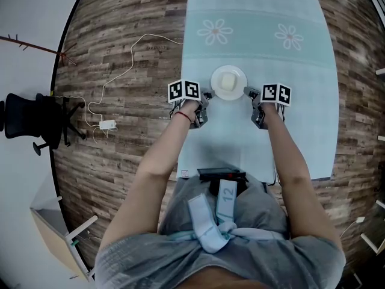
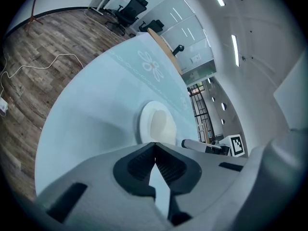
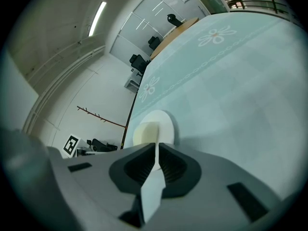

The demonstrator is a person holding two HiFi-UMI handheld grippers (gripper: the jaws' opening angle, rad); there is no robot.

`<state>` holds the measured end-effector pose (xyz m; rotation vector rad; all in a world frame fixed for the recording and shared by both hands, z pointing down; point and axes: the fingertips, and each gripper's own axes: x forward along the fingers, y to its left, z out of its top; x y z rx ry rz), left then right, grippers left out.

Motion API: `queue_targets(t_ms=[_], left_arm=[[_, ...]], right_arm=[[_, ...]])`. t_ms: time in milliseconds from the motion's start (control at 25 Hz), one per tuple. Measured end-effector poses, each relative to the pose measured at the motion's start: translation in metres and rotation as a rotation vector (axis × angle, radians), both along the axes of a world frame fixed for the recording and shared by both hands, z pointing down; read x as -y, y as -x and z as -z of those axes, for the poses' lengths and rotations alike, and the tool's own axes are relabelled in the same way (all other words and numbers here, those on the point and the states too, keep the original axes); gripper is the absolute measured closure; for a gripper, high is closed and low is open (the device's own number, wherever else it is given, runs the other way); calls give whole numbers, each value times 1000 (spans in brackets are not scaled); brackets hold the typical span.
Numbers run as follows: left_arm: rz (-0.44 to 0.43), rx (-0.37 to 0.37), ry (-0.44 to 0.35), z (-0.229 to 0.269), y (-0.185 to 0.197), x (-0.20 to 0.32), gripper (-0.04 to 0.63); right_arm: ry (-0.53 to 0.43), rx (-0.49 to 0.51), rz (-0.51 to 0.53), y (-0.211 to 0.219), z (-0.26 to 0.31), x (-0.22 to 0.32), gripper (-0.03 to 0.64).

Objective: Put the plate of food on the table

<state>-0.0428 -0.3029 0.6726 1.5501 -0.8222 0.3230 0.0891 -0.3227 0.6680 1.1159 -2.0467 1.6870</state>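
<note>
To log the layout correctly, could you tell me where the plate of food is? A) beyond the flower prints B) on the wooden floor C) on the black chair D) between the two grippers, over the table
D: in the head view the plate is between the left gripper and the right gripper, over the table.

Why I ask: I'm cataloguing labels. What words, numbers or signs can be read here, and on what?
"12": pale strap at the person's waist.
Cubes on left gripper and right gripper, both gripping the plate: square patterns, no words.
Sticker at table edge: too small to read.
</note>
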Motion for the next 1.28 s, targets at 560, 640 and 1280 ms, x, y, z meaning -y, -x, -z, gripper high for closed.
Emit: queue_targets(t_ms=[560, 640, 1280], left_arm=[[-29, -21, -74, 19, -10, -16, 575], [-42, -22, -93, 23, -13, -20, 575], [-131, 7, -266, 48, -21, -75, 575]], right_arm=[[-50, 8, 50, 8, 20, -25, 577], [-63, 7, 64, 10, 23, -31, 577], [-274, -72, 199, 27, 61, -86, 577]])
